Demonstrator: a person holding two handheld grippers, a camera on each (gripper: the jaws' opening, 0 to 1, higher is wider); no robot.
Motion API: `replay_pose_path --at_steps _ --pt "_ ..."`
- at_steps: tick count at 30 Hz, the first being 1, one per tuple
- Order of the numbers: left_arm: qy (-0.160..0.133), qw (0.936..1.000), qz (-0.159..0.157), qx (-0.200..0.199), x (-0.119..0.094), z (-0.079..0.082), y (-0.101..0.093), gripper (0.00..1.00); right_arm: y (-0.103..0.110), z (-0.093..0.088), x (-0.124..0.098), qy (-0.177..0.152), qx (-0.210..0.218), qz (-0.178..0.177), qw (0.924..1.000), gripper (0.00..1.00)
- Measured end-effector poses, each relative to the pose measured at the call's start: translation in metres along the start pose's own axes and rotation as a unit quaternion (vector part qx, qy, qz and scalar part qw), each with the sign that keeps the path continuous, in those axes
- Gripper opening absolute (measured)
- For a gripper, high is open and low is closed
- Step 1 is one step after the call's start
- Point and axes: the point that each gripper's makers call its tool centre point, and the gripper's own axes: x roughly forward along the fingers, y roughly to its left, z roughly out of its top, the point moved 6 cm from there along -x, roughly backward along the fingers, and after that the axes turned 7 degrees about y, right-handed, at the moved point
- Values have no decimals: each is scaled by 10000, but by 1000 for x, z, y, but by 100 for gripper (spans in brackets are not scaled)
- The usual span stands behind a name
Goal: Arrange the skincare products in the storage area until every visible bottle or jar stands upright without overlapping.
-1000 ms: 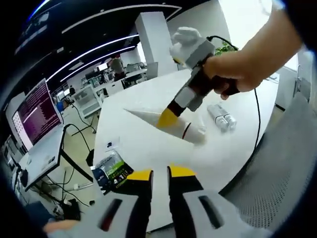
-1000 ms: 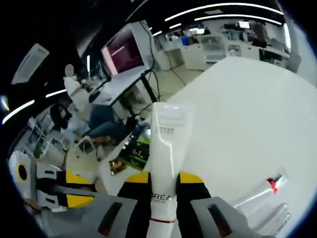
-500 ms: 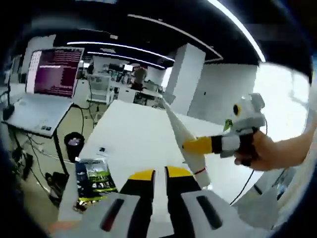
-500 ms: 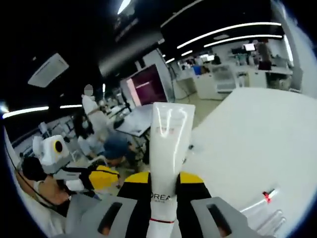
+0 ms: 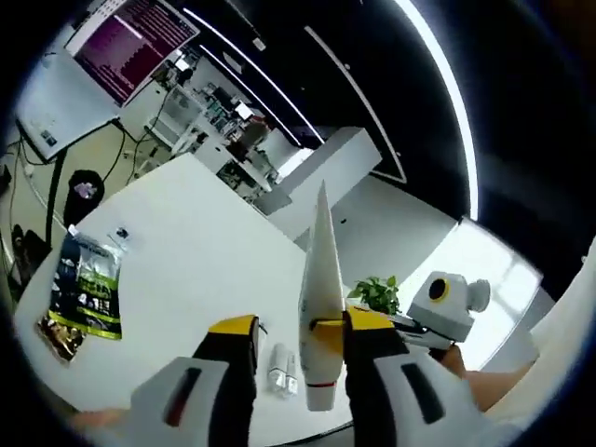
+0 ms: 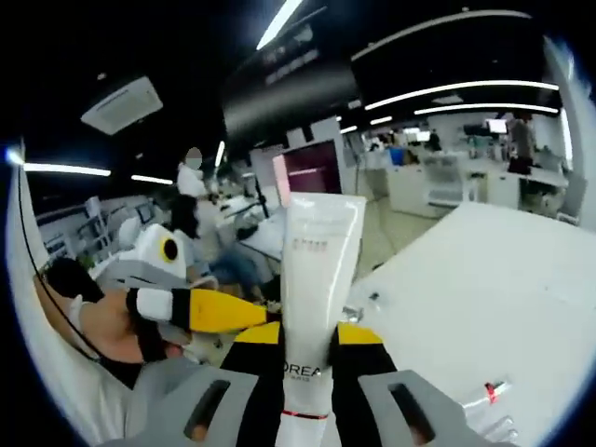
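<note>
White squeeze tube (image 6: 315, 279) pinched in right gripper (image 6: 307, 346), held up off the table (image 6: 484, 279).

Jaws clamp the lower body near the "L'OREAL" print; crimped flat end at 12 o'clock. Looks light, soft-walled and glossy: likely to slip or flex, so grip low at the stiffer shoulder. Left gripper (image 5: 296, 337) is parted, its jaws flanking the tube (image 5: 319, 307). Small bottles (image 5: 282, 366) lie on the table at 6 o'clock; green packet (image 5: 82, 296) at 9.

The white tube (image 6: 312, 279) is looking like glossy, smooth plastic, catching ceiling light. Beneath it, the white table (image 5: 177, 270) is showing a smooth matt top; left of the tube, a shiny foil packet (image 5: 86, 293) is glinting.
</note>
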Motion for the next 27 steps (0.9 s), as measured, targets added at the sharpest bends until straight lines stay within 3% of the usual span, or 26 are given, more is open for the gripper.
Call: replay_pose_path --at_steps 4,9,15,20,27 --pt "17 9997 -208 -122 4 -4 -8 29 13 -5 0 105 -331 21 9994 12" --pt "141 9992 -325 -164 5 -11 -12 19 27 -9 1 234 -777 -12 9967 12" --pt "242 9988 -412 -128 1 -15 -12 17 32 -14 -1 283 -906 -83 9955 15" --pt "344 9970 -183 668 -2 -17 -20 10 33 -15 -2 244 -661 20 9975 24" --pt "292 9948 -120 972 -5 -18 -22 8 35 -17 -5 209 -818 127 9963 28"
